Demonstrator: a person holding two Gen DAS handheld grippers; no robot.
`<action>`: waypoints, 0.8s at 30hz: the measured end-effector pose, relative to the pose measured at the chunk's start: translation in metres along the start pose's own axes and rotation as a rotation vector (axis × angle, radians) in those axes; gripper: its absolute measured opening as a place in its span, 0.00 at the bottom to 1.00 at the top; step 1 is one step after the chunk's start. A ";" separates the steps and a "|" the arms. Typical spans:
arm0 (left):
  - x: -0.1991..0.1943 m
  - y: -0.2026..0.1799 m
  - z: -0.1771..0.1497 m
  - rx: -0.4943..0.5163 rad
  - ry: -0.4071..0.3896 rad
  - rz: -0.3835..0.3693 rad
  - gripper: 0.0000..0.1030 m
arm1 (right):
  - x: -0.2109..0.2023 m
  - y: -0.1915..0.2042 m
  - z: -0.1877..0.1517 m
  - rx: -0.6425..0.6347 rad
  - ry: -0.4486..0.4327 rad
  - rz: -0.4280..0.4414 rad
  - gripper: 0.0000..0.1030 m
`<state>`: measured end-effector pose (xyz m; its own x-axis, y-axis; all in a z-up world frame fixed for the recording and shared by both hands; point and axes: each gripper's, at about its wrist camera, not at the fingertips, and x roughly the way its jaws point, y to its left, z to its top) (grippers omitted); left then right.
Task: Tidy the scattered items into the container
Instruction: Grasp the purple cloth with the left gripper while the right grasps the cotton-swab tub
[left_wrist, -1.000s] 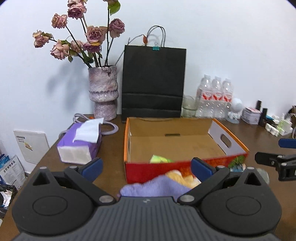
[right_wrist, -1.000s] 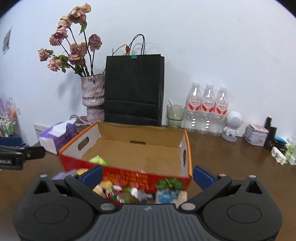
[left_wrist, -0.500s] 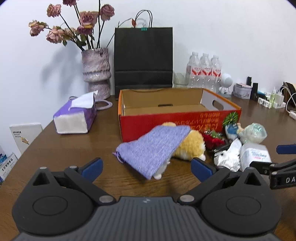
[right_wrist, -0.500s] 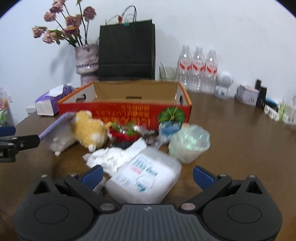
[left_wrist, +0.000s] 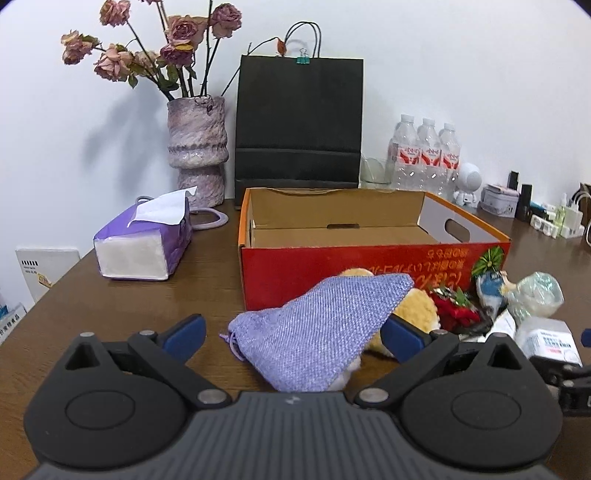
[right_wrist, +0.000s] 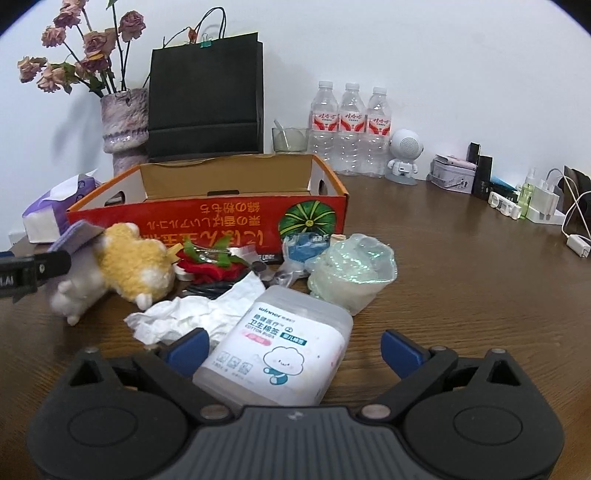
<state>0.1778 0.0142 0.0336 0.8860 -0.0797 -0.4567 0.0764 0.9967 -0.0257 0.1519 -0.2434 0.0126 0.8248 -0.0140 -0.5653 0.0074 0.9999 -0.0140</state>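
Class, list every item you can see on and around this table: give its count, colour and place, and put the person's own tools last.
cardboard box: 1, red-orange, mid-table
cloth pouch: 1, lilac, draped over plush toy
plush toy: 1, yellow-white, before box
cotton bud box: 1, translucent white, nearest right gripper
crumpled tissue: 1, white, beside cotton bud box
plastic bag: 1, clear greenish, right of pile
red decoration: 1, red-green, against box
tissue pack: 1, purple, left of box
vase of roses: 1, mauve, back left
paper bag: 1, black, behind box
water bottles: 3, clear, at wall
left hand-held gripper: 1, black-blue, open
right hand-held gripper: 1, black-blue, open
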 end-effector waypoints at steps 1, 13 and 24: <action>0.001 0.001 0.000 -0.009 -0.001 -0.005 0.96 | 0.000 -0.002 0.000 0.000 -0.001 0.001 0.95; 0.015 0.019 0.004 -0.219 0.050 -0.053 0.18 | 0.017 -0.012 -0.002 -0.005 0.089 0.050 0.70; -0.023 0.035 0.003 -0.245 -0.005 -0.088 0.07 | -0.005 -0.032 -0.007 0.013 0.005 0.125 0.61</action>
<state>0.1611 0.0513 0.0460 0.8831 -0.1660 -0.4388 0.0410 0.9591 -0.2802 0.1434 -0.2750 0.0102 0.8170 0.1110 -0.5658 -0.0880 0.9938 0.0679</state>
